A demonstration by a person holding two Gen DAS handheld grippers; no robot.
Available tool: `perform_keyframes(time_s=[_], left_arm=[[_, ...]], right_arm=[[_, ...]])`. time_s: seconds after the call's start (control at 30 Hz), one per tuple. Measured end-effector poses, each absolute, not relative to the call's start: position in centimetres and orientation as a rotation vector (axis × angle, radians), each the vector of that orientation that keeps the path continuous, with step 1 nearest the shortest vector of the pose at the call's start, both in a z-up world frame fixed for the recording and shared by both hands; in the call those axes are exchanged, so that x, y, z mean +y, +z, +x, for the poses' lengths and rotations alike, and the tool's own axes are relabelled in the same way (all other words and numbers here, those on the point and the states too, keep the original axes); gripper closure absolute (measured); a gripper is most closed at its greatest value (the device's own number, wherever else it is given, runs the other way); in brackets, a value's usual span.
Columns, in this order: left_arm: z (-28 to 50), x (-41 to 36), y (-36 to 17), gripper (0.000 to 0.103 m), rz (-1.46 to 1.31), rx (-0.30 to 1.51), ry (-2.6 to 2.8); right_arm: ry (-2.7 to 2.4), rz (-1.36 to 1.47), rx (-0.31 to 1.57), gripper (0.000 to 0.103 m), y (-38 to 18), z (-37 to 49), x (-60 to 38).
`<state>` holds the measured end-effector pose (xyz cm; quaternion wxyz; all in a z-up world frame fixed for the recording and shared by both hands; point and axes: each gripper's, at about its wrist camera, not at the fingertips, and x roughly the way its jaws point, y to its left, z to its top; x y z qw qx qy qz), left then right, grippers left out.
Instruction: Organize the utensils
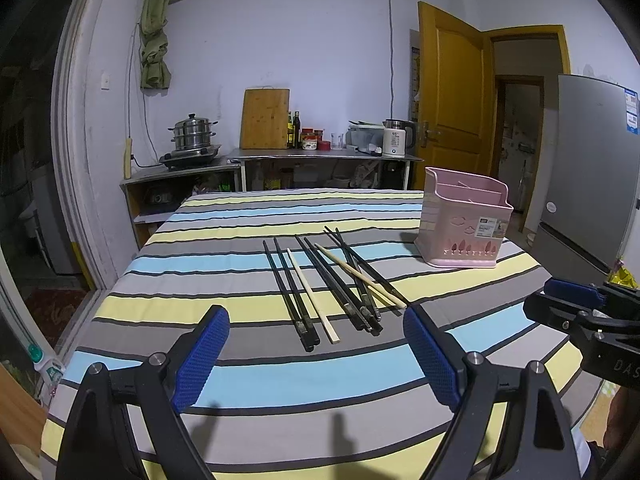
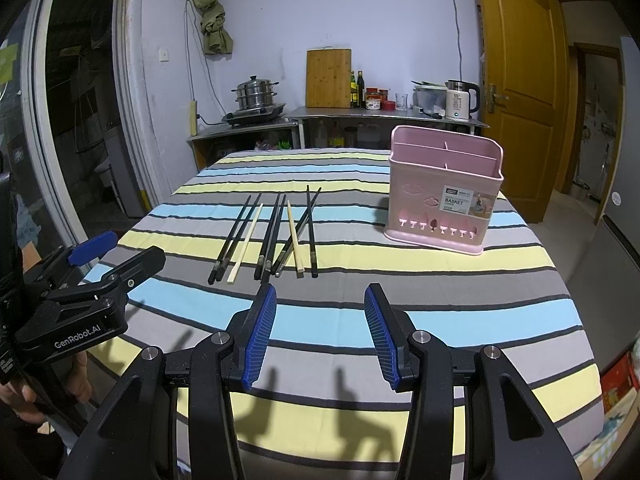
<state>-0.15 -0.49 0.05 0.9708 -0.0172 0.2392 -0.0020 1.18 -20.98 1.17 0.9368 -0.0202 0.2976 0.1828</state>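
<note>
On the striped cloth point(image 1: 248, 380) covering the table, a loose row of chopsticks point(image 1: 332, 284) lies flat, tips pointing away from the cameras. Most are black; two are pale wood point(image 2: 245, 240) — one near the left of the row, the other further right, laid at a slant across black ones. In the left wrist view the black sticks fall into rough pairs, and the right-hand ones cross and touch each other near their thick ends.

To the right of the chopsticks, well apart from them, stands a pink basket point(image 2: 442, 208), upright, with dividers splitting its top into compartments and a label on its front wall. Nothing can be seen standing up out of it.

Both grippers hover low over the near part of the cloth, short of the chopsticks. Left gripper point(image 1: 316, 354): its blue pads point(image 1: 202, 360) are spread wide with nothing between them. Right gripper point(image 2: 320, 334): jaws also apart and empty, though the gap is narrower. Each shows at the edge of the other's view, and a hand point(image 2: 28, 392) grips the left one's handle.

Behind the table, a counter point(image 1: 320, 156) along the wall carries a steamer pot, a cutting board, bottles and a kettle.
</note>
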Motion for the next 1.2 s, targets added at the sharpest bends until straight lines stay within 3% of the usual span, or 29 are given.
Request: perform_keyframes(time_s=[1.2], left_arm=[[1.5, 0.0, -1.1, 0.014, -0.04, 0.533, -0.013]], right_arm=[[0.383, -0.045, 0.625, 0.056, 0.6, 2.1, -20.9]])
